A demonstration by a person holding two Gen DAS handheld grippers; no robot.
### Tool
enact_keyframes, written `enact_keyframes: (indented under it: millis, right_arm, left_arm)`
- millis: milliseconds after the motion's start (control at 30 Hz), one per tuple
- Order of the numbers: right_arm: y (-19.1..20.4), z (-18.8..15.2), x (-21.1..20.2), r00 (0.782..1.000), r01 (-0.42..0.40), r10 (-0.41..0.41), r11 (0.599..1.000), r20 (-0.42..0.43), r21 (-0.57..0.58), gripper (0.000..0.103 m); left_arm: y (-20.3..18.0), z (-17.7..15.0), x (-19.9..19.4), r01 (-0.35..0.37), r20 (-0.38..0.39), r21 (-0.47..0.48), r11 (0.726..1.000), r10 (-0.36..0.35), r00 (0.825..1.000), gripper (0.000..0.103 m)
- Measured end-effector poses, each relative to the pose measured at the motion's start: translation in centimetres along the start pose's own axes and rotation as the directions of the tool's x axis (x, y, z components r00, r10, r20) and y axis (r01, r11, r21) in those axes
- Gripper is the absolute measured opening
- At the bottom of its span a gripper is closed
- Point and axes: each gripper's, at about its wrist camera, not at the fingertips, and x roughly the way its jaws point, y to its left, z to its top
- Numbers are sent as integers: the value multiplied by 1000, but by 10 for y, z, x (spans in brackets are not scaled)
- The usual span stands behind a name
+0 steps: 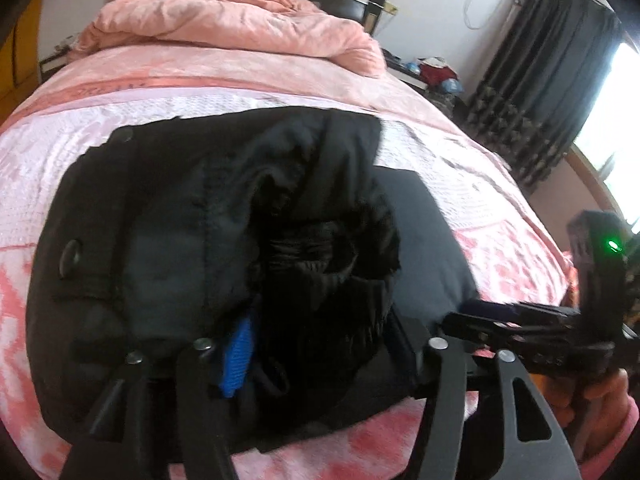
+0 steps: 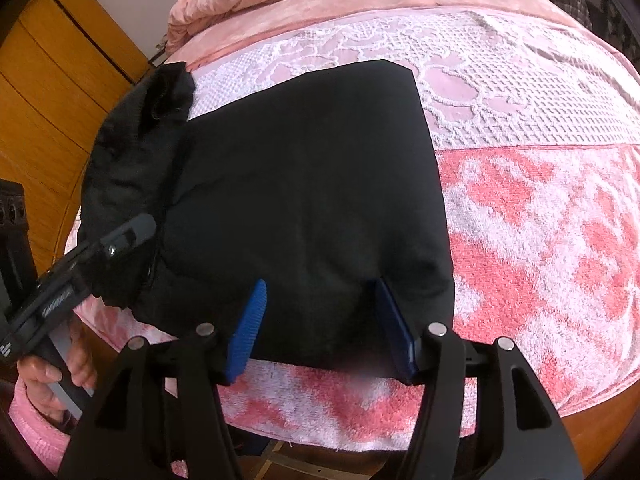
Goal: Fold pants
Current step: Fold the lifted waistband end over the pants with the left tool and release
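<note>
Up close in the left wrist view, black pants (image 1: 224, 248) lie on the pink bed (image 1: 500, 216) below a rumpled quilt (image 1: 240, 20); dark curtains (image 1: 548, 72) hang beyond; left gripper (image 1: 320, 356) buried in cloth, grip unclear. Right wrist view: right gripper (image 2: 320, 332) spread wide over the pants' near edge, orange wardrobe (image 2: 52, 80) past the bed.

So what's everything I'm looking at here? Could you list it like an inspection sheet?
Surface: bed with pink patterned cover.
Job's things: black pants, partly folded, bunched on the left side.
Clutter: pink duvet heaped at the headboard; items on a bedside table.
Grippers: left gripper buried in pants, state unclear; right gripper open over the pants' near edge.
Cables: white cord on the wall.
Surroundings: dark curtains, wooden wardrobe.
</note>
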Motion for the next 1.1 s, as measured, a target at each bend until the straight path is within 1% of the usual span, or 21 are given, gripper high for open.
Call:
enact_keyframes:
  millis: [33, 133, 200, 267, 300, 333, 367, 400, 433, 467, 533, 567, 633, 700, 733, 767, 833, 933, 1000, 1067, 1100]
  right_arm:
    - [0, 1, 0, 1000, 1, -1, 1000, -1, -1, 58]
    - [0, 1, 0, 1000, -3, 3, 1000, -4, 2, 58]
    - [1, 2, 0, 1000, -5, 5, 1000, -5, -1, 58]
    - [0, 2, -2, 1000, -4, 4, 1000, -4, -2, 58]
    - [1, 2, -1, 1000, -1, 1, 1000, -5, -2, 58]
    - [2, 2, -1, 1000, 2, -2, 1000, -4, -1, 58]
    - [2, 3, 0, 1000, 5, -5, 1000, -5, -1, 58]
    - [4, 3, 1, 1000, 14, -14, 1000, -9, -5, 59]
    - [5, 3, 3, 1000, 26, -26, 1000, -15, -13, 59]
    - [9, 2, 4, 999, 36, -36, 999, -18, -22, 59]
    - [13, 1, 6, 998, 53, -54, 998, -25, -43, 61]
    - [15, 2, 7, 998, 59, -61, 997, -28, -44, 61]
    - [18, 4, 5, 997, 69, -70, 997, -30, -37, 61]
    - [22, 7, -4, 997, 73, -73, 997, -12, -33, 61]
    - [26, 8, -8, 998, 68, -69, 997, -3, -38, 61]
    - [31, 8, -15, 998, 58, -57, 997, 10, -46, 62]
    - [41, 9, -27, 999, 34, -32, 998, 33, -57, 74]
    - [63, 14, -35, 999, -16, 20, 996, 44, -90, 77]
    - [77, 17, -31, 999, -44, 47, 994, 24, -95, 80]
    - [85, 18, -24, 997, -70, 71, 994, 5, -83, 81]
    - [89, 20, -20, 997, -78, 77, 994, -7, -75, 82]
  left_arm:
    - [-1, -1, -3, 18, -7, 3, 1000, -18, 1000, 62]
    - [5, -3, -27, 138, -17, -54, 989, -139, 990, 62]
    - [14, -4, -45, 168, 5, -86, 982, -168, 986, 62]
    - [32, 1, -69, 145, 64, -116, 983, -138, 988, 63]
    - [39, 4, -75, 118, 83, -123, 985, -108, 991, 65]
    - [49, 6, -82, 44, 98, -130, 991, -31, 995, 66]
    - [59, 7, -84, -24, 98, -130, 991, 37, 994, 66]
    - [65, 8, -82, -70, 86, -133, 989, 82, 993, 66]
    - [76, 8, -75, -134, 49, -140, 981, 142, 989, 66]
    - [83, 6, -66, -156, 15, -142, 977, 160, 987, 66]
    - [97, 1, -45, -154, -64, -152, 976, 146, 987, 66]
    - [98, -1, -39, -153, -72, -155, 976, 143, 987, 66]
    - [95, -2, -39, -147, -55, -153, 977, 140, 989, 66]
    - [90, 0, -46, -104, -18, -164, 981, 103, 995, 66]
    - [84, 3, -49, -106, -4, -165, 981, 106, 994, 66]
    - [82, 7, -52, -115, 8, -161, 980, 118, 993, 67]
    - [83, 6, -62, -143, 20, -153, 978, 148, 989, 68]
    - [91, 2, -72, -211, 8, -160, 964, 215, 977, 69]
    - [100, -2, -74, -235, -5, -168, 957, 238, 971, 70]
    - [110, -2, -73, -260, -19, -183, 948, 261, 965, 70]
    - [114, -3, -74, -264, -23, -193, 945, 265, 964, 73]
